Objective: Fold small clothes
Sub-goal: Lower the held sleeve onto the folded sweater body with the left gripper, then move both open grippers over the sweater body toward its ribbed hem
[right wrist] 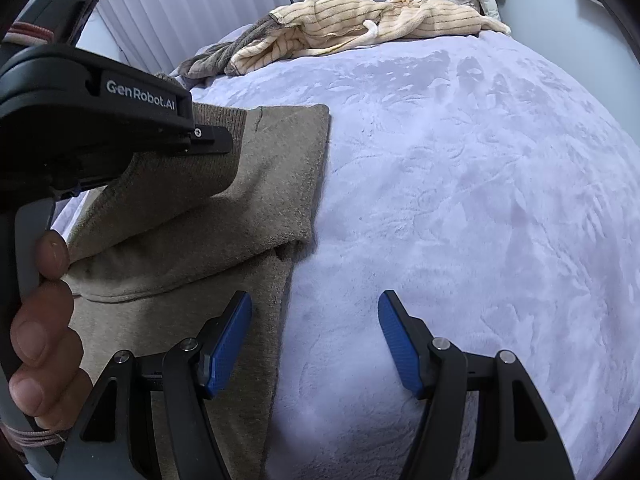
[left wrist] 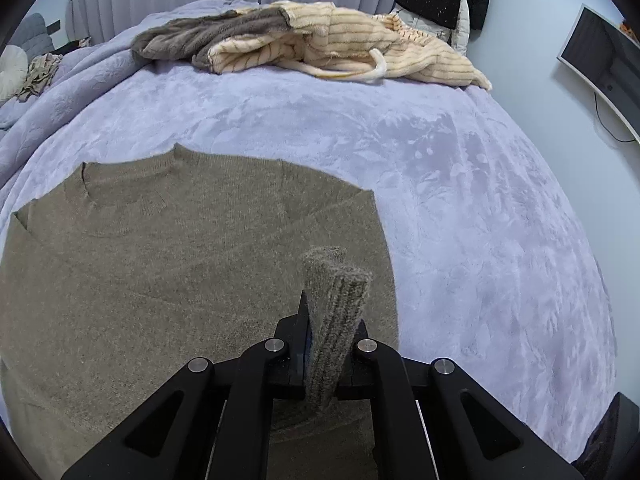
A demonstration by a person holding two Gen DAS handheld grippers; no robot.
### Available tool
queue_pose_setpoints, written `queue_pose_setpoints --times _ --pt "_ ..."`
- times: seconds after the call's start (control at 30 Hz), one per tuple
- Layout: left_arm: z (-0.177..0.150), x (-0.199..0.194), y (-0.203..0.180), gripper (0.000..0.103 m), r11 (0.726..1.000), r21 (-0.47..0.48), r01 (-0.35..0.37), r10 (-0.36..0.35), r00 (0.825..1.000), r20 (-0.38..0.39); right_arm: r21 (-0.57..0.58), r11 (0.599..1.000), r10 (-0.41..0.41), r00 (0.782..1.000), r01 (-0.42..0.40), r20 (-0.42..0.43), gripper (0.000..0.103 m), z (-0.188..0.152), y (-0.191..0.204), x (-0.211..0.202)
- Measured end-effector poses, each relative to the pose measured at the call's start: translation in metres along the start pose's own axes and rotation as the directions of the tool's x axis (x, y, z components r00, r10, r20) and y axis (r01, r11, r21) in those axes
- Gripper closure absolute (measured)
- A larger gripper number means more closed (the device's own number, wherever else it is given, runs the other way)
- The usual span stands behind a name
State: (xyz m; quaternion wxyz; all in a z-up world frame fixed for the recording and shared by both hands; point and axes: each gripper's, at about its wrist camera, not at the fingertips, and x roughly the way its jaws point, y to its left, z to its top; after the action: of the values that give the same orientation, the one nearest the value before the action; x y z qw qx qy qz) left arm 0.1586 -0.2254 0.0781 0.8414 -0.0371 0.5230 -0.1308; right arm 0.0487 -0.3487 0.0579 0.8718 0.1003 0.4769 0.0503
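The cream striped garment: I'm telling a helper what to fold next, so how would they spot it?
Look across the lavender bedspread to its far edge by the curtains. There a crumpled cream striped garment lies beside a grey fleece; only it has thin dark stripes.

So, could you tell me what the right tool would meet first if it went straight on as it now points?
Most likely the lavender blanket: the open right tool points down at bare blanket beside the brown sweater.

A brown knitted sweater point(left wrist: 168, 264) lies flat on the lilac bedspread point(left wrist: 460, 184), neckline toward the far end. Its ribbed sleeve cuff point(left wrist: 336, 320) is lifted and folded over the body.
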Motion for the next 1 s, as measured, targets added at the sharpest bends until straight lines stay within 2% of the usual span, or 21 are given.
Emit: queue_pose_setpoints --times 0.07,0.23,0.27,0.3,0.33,0.37,0.4,0.8,0.93,1.0 --pt "-0.008 0.012 0.003 0.095 1.000 -0.016 0.015 -0.016 0.999 -0.045 0.001 1.000 -0.001 1.000 0.001 0.000 0.034 0.000 0.000 0.000" --pt "-0.019 0.015 -0.004 0.094 1.000 0.011 0.018 -0.017 0.998 -0.064 0.006 1.000 0.000 1.000 0.000 -0.002 0.034 -0.001 -0.004 0.001" --pt "-0.020 0.015 -0.005 0.089 1.000 0.017 0.018 -0.017 0.997 -0.069 0.007 1.000 0.000 1.000 0.000 -0.003 0.034 -0.001 -0.004 0.001" --pt "-0.020 0.014 -0.005 0.062 0.999 0.016 0.031 -0.030 0.997 -0.076 0.007 1.000 -0.002 1.000 0.002 -0.003 0.034 -0.001 -0.004 0.001" --pt "-0.020 0.012 -0.004 0.022 0.999 0.010 0.036 -0.035 0.997 -0.075 0.007 1.000 -0.003 1.000 0.003 -0.003 0.034 -0.001 -0.004 0.001" --pt "-0.020 0.008 -0.003 0.010 1.000 0.002 0.021 -0.020 0.998 -0.051 0.006 1.000 -0.006 1.000 0.006 -0.002 0.034 -0.002 -0.003 0.000" --pt "-0.021 0.001 -0.001 0.005 1.000 -0.005 -0.002 0.002 1.000 -0.008 0.005 1.000 -0.007 1.000 0.007 -0.002 0.034 -0.002 -0.003 0.000" --pt "-0.019 -0.021 0.015 0.005 1.000 -0.003 0.020 -0.020 1.000 0.019 -0.002 1.000 -0.031 1.000 0.031 0.000 0.034 -0.005 0.000 -0.011" --pt "-0.023 -0.028 0.030 0.005 1.000 0.012 -0.009 0.008 0.999 0.033 0.009 1.000 -0.028 0.999 0.028 0.030 0.034 -0.003 -0.001 -0.026" --pt "-0.026 -0.032 0.052 0.005 0.999 0.003 -0.039 0.039 0.999 0.038 0.010 0.999 -0.034 0.998 0.034 0.049 0.034 -0.002 -0.001 -0.032"
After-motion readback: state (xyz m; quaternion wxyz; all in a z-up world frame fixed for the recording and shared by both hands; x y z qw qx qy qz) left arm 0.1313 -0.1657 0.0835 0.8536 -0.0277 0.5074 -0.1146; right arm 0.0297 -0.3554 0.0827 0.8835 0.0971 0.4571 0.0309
